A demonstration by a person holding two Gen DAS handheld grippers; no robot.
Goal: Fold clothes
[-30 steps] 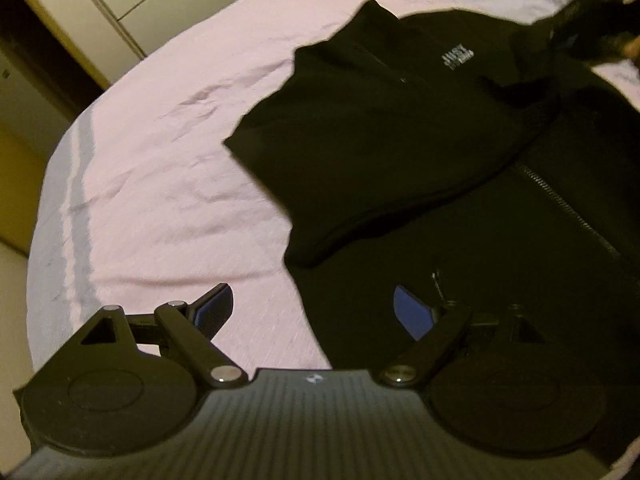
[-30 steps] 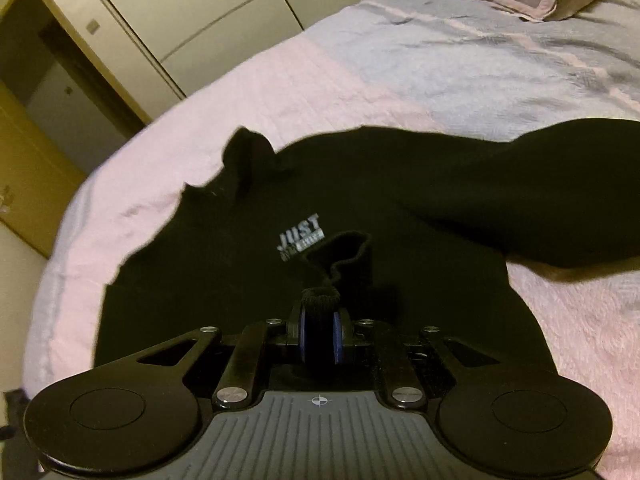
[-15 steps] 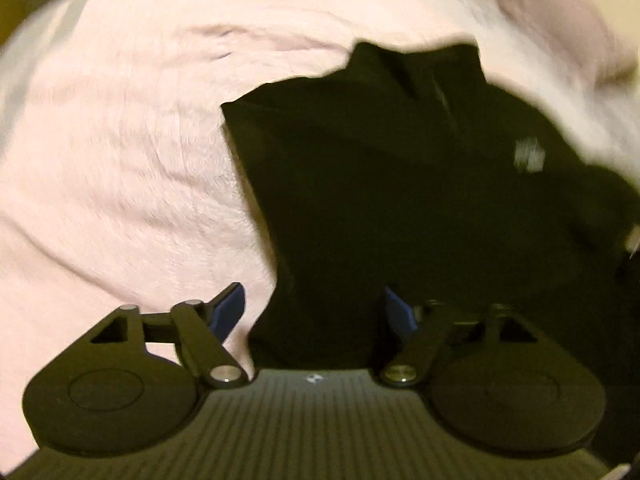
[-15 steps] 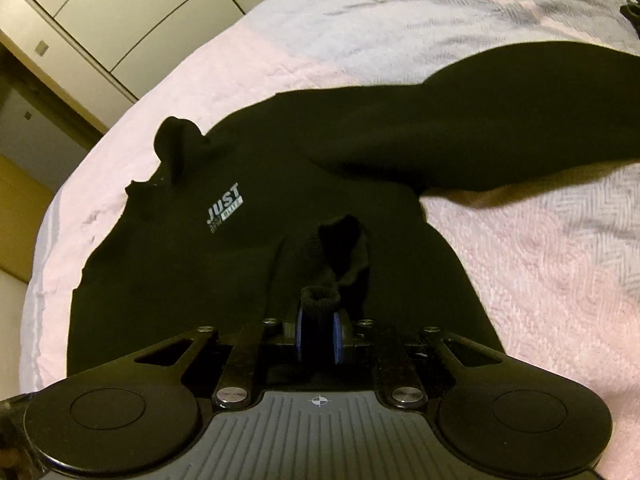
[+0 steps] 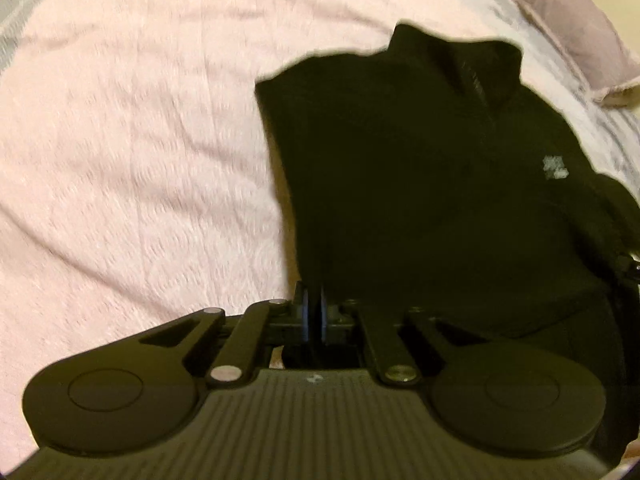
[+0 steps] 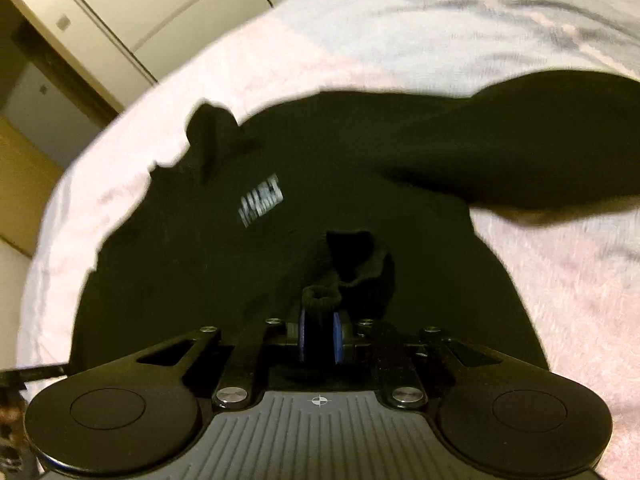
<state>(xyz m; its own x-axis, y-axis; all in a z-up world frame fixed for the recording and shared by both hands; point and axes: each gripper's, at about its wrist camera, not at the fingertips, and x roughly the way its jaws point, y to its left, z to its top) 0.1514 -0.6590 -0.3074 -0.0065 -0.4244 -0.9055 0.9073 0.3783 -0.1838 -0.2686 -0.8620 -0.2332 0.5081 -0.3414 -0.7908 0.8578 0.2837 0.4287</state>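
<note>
Gripper hardware as I saw it through both wrist cameras.

My left gripper (image 5: 314, 314) was matte black: two round discs flanked a ribbed grey centre plate bearing a small white crosshair mark, and paired linkage bars with silver pivot screws ran to blue-faced finger pads (image 5: 305, 316). My right gripper (image 6: 319, 338) showed the same build, with triangular cut-outs in its outer arms, silver screws and blue pads (image 6: 338, 338).

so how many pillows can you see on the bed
1. The pillow lies at the head of the bed, beyond the collar of the black jacket. Others may sit outside the frame.
</note>
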